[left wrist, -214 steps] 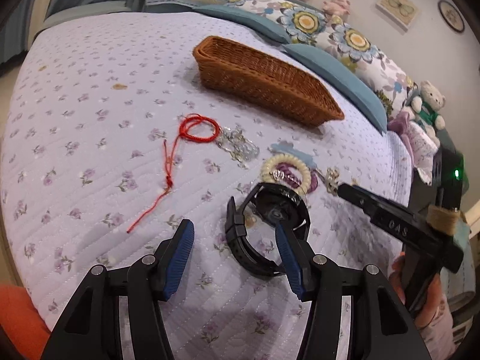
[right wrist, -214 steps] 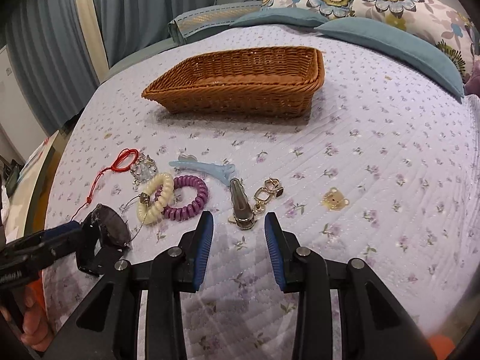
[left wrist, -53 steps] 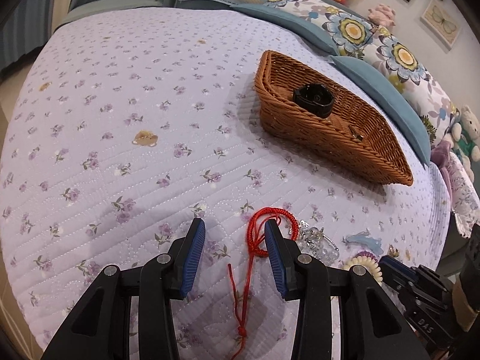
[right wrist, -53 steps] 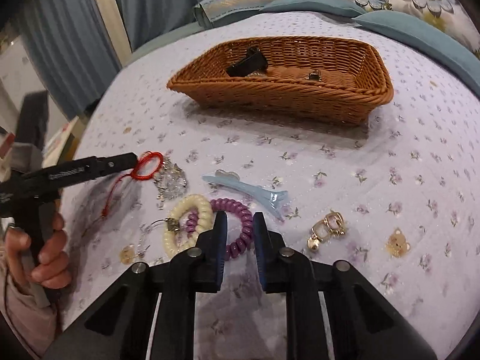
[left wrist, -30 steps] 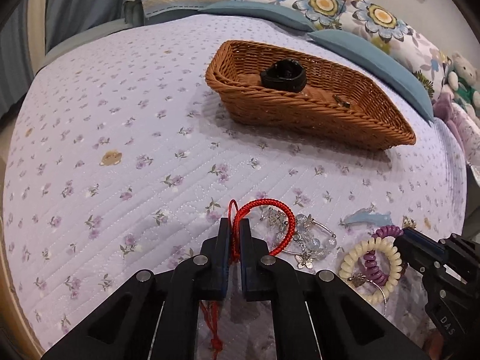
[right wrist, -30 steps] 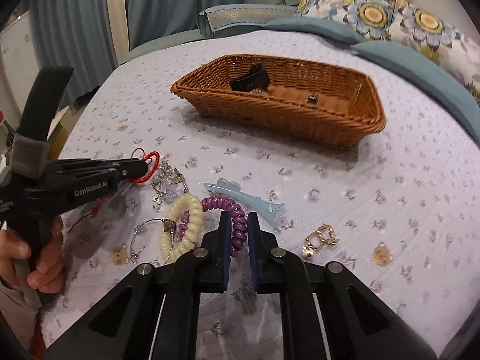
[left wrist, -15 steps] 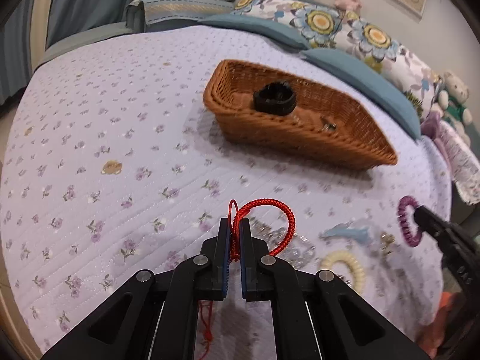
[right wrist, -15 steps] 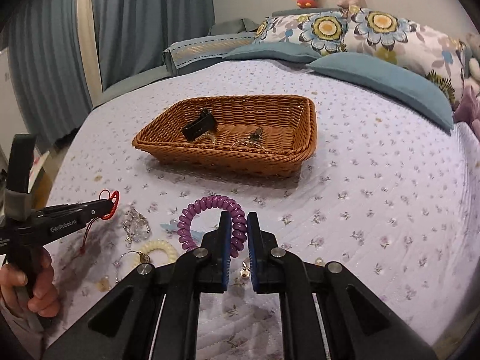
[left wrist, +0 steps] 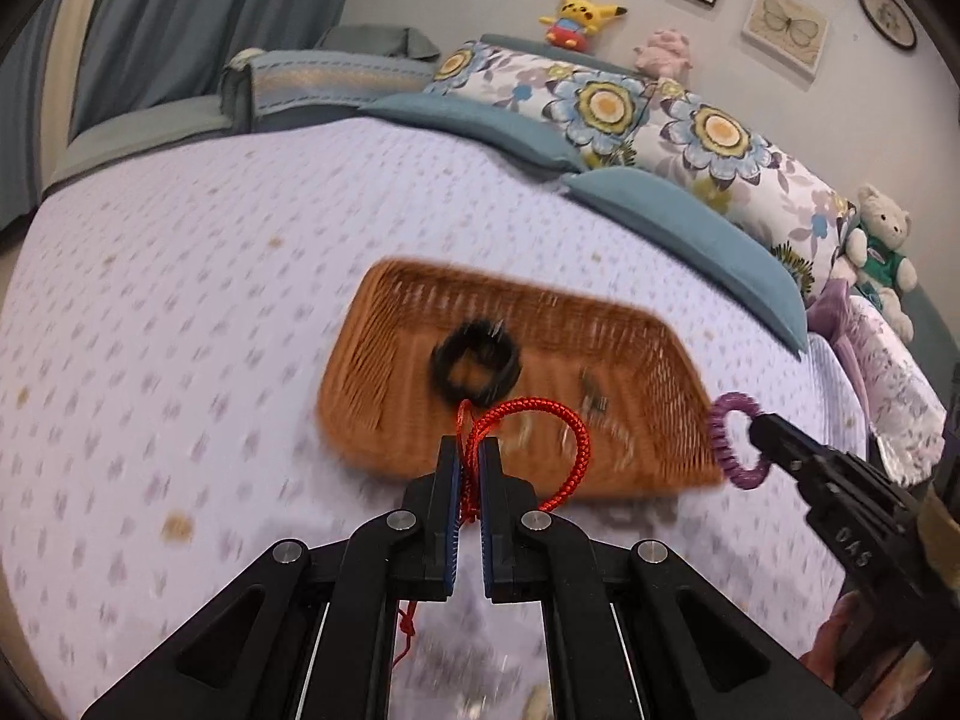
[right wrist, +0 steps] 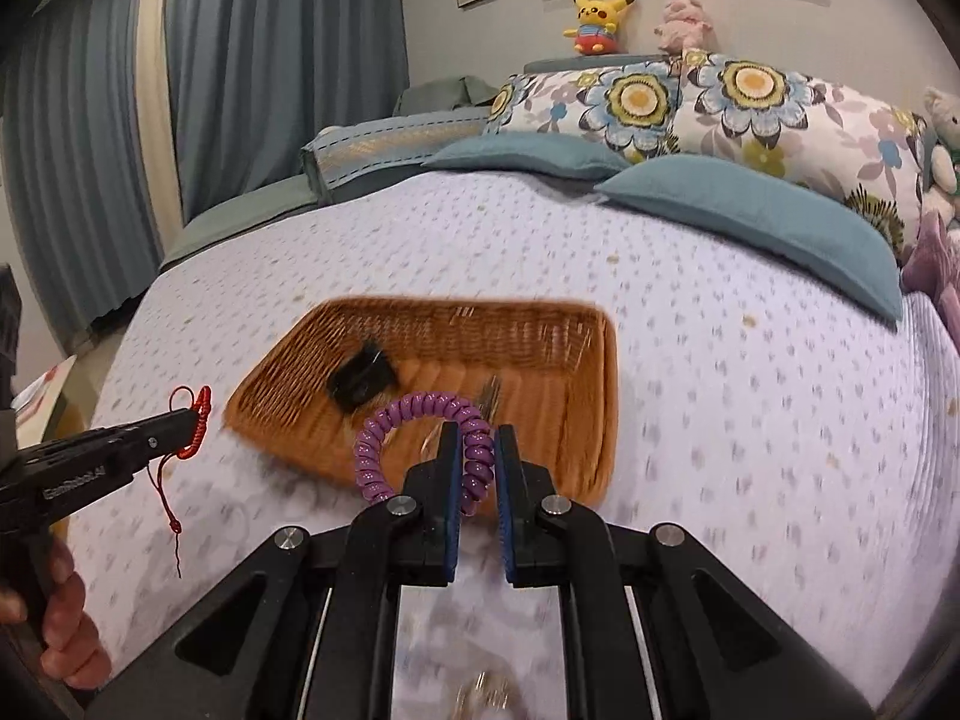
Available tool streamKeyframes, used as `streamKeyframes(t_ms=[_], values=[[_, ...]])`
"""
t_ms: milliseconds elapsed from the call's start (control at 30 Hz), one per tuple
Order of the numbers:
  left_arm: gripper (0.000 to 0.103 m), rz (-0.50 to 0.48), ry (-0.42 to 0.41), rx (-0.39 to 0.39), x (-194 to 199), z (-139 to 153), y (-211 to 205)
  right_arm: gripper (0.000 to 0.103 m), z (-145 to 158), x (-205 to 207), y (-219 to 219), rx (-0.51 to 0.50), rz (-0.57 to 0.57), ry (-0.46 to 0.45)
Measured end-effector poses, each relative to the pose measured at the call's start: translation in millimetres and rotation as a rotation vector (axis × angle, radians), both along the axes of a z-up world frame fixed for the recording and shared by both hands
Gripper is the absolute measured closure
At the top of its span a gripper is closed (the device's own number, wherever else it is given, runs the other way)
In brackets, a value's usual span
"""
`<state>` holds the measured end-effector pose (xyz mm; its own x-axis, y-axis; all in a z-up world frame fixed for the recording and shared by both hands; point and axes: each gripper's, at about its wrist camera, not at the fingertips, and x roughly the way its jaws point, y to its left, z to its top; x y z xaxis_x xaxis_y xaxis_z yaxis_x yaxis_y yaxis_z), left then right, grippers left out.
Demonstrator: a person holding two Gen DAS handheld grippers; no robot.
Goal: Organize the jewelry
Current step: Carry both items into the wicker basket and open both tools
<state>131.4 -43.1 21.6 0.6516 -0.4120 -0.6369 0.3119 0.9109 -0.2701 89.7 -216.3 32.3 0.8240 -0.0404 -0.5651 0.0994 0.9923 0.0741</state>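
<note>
On the lilac bedspread (left wrist: 180,276): wicker basket (left wrist: 384,408) lying ahead, long axis crosswise; left hand-held gripper (left wrist: 471,462) pinching red cord bracelet (left wrist: 558,420), right hand-held gripper (right wrist: 478,450) clamping purple coil band (right wrist: 414,408), both nearing.

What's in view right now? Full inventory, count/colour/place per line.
wicker basket: 1, brown, mid-bed
watch: 1, black, in basket
small metal pieces: blurred, in basket
red cord bracelet: 1, pinched in left gripper
purple coil hair tie: 1, pinched in right gripper
bedspread: lilac floral
pillows: 2 teal, 2 floral, headboard end
plush toys: yellow, pink on headboard; bear at right
framed pictures: several, wall
curtains: blue, left
left gripper: black, shut
right gripper: black, shut
hand: holding left gripper
</note>
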Motion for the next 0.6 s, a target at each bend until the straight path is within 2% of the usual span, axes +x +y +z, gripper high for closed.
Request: streamKeyframes(t_ms=[167,333,500,600], values=[[0.098,-0.026,-0.009,0.012,43,2,-30,0.091,-2,60,-16,0.022,-0.018,0.039],[0.098,-0.05,0.046,-0.006,76,-18,-52,0.091,-19,111,-32,0.056,-0.03,0.134],[0.098,-0.068,0.085,0.023,90,-43,-77,0.091,-39,136,-35,0.065,-0.026,0.202],[0.098,-0.085,0.087,0.026,92,-49,-86,0.091,-48,139,-38,0.071,-0.017,0.225]])
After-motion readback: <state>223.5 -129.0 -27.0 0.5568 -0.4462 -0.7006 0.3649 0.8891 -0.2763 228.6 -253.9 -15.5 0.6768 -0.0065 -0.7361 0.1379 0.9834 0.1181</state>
